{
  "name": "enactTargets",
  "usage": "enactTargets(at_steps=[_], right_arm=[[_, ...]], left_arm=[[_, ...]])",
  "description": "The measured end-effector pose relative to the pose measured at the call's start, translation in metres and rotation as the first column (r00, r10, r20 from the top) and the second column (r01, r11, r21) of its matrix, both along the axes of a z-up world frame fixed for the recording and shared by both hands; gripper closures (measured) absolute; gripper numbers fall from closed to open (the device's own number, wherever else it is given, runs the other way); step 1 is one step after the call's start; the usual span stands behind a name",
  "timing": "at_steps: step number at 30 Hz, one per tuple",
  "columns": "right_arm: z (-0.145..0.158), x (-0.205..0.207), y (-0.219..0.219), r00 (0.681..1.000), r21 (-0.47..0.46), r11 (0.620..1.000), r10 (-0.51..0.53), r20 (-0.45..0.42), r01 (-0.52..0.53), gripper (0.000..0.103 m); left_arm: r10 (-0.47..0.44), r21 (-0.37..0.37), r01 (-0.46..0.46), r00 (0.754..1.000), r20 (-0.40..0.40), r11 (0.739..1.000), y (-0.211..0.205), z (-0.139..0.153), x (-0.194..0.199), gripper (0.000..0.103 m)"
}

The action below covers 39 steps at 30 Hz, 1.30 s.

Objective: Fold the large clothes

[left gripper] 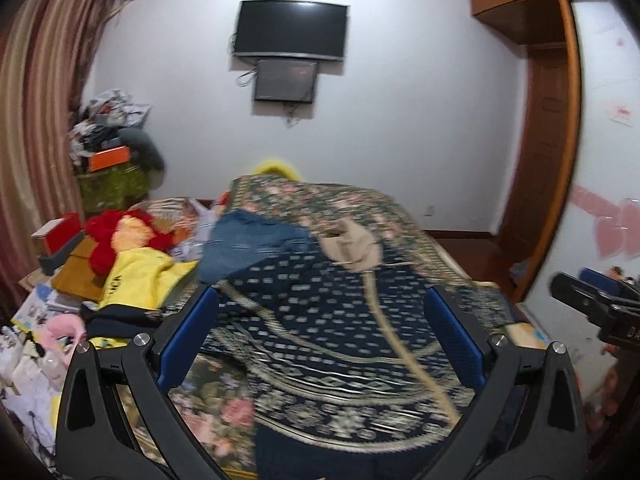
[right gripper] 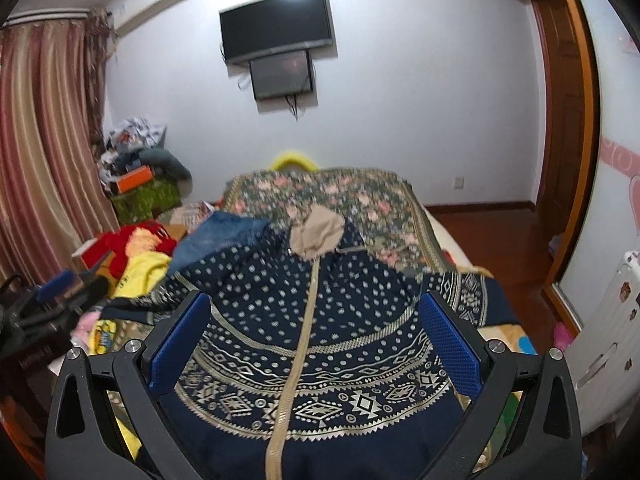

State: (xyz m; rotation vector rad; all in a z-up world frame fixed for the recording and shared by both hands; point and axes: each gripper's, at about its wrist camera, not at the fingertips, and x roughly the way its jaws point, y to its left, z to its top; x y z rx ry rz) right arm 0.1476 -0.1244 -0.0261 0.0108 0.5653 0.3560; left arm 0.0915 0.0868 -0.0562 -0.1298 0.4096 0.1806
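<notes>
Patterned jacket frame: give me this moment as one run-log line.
jacket: spread flat on bed, unfolded | left tool: open, empty | right tool: open, empty

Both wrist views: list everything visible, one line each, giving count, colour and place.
patterned jacket: one, navy with pale dots and a beige zip, spread on the bed
floral bedspread: one, green with pink flowers, under the jacket
denim garment: one, blue, left of the jacket's collar
yellow garment: one, yellow, left of the bed
red plush: one, red and orange, behind the yellow garment
television: one, black, on the far wall
small screen: one, dark, under the television
curtain: one, striped pink and cream, left
wooden door frame: one, brown, right
left hand-held gripper: one, black with blue pads, open above the jacket
right hand-held gripper: one, same colours, open above the jacket
</notes>
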Motion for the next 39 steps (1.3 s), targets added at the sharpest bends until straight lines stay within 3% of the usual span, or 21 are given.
enactTargets(at_steps=[7,13,18,22,25,29,32,36,39], right_arm=[[-0.037,0.054,0.003,0.988,-0.024,0.999,-0.039,-0.149,0.035,0.000],[-0.065,0.086,0.009,0.965,-0.039,0.998,-0.062,-0.254,0.054,0.000],[-0.084,0.104,0.019,0.945,-0.040,0.998,-0.061,-0.322,0.051,0.000],[-0.093,0.112,0.028,0.936,-0.060,0.997,-0.059,-0.347,0.040,0.000],[-0.096,0.116,0.033,0.933,-0.070,0.997,-0.058,-0.355,0.035,0.000],[-0.099,0.122,0.038,0.928,-0.073,0.997,-0.059,-0.369,0.034,0.000],[-0.101,0.124,0.042,0.925,-0.069,0.997,-0.056,-0.377,0.032,0.000],[-0.099,0.124,0.045,0.926,-0.073,0.997,-0.051,-0.373,0.026,0.000],[-0.097,0.123,0.045,0.929,-0.078,0.997,-0.054,-0.366,0.027,0.000]], left_arm=[[0.159,0.011,-0.159,0.983,-0.089,0.987,0.069,-0.031,0.034,0.000],[0.278,-0.013,-0.285,0.944,-0.178,0.958,0.130,-0.073,0.051,0.000],[0.270,-0.156,-0.326,0.915,-0.300,0.932,0.188,-0.120,0.062,0.000],[0.250,-0.346,-0.391,0.888,-0.386,0.853,0.239,-0.159,0.063,0.000],[0.242,-0.469,-0.442,0.871,-0.427,0.764,0.274,-0.186,0.060,0.010],[0.235,-0.551,-0.460,0.871,-0.431,0.696,0.302,-0.204,0.060,0.015],[0.244,-0.577,-0.453,0.881,-0.405,0.679,0.318,-0.207,0.063,0.017],[0.276,-0.586,-0.482,0.870,-0.409,0.652,0.340,-0.214,0.069,0.024],[0.345,-0.481,-0.551,0.822,-0.453,0.682,0.339,-0.213,0.076,0.044]])
